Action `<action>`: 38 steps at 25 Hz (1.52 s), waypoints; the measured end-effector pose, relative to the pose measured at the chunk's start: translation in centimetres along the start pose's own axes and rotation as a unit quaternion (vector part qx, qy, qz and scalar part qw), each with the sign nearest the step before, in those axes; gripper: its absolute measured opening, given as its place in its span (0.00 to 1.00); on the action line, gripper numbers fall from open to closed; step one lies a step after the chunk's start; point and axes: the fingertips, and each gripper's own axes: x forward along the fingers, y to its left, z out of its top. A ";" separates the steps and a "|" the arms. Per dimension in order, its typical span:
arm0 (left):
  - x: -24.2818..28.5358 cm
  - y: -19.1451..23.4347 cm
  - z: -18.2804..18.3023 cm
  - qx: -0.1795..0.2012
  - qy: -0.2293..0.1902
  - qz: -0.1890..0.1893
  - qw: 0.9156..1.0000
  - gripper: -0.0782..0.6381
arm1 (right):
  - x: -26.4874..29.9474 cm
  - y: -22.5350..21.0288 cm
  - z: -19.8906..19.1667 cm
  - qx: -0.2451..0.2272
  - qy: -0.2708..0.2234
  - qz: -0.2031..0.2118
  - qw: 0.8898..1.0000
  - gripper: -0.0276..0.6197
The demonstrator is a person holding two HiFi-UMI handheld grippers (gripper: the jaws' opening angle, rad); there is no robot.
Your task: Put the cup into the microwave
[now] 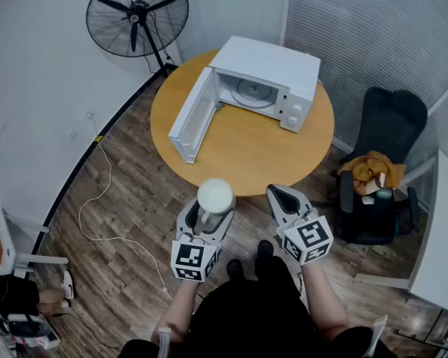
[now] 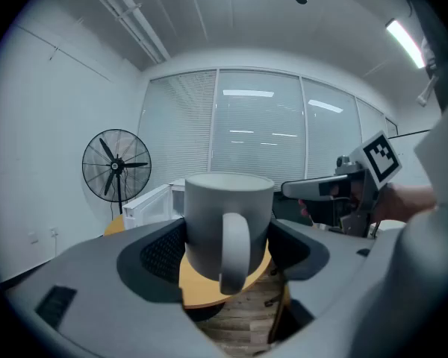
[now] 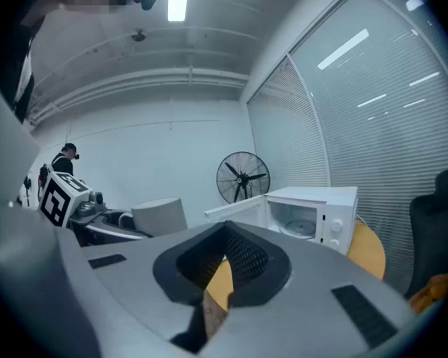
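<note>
Left tongs (image 1: 211, 212) are gripping the cup (image 1: 215, 195) upright at the tabletop (image 1: 246, 151) near edge, with its handle pointing back toward the person. Right tongs (image 1: 282, 196) are hanging pinched together, empty. Straight ahead, the microwave (image 1: 265, 80) is standing with its door open, nearer the left hand's line.

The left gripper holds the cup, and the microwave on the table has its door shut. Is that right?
Not quite. The door of the microwave stands open, as the head view shows. The rest holds: the left gripper holds the cup, and the microwave is on the table.
</note>
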 end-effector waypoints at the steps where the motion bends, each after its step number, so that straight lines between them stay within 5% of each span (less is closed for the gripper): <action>1: -0.3 0.0 -0.1 0.000 0.000 -0.001 1.000 0.59 | 0.0 0.4 0.0 -0.001 0.000 0.000 1.000 0.05; 24: -3.0 -0.3 -0.5 -0.005 -0.004 -0.034 0.999 0.59 | -2.5 4.1 -0.5 0.001 -0.004 -0.039 0.999 0.06; 38: 2.1 0.0 1.3 -0.011 -0.006 -0.013 1.000 0.59 | -0.5 -1.0 1.3 -0.008 -0.015 -0.021 1.000 0.06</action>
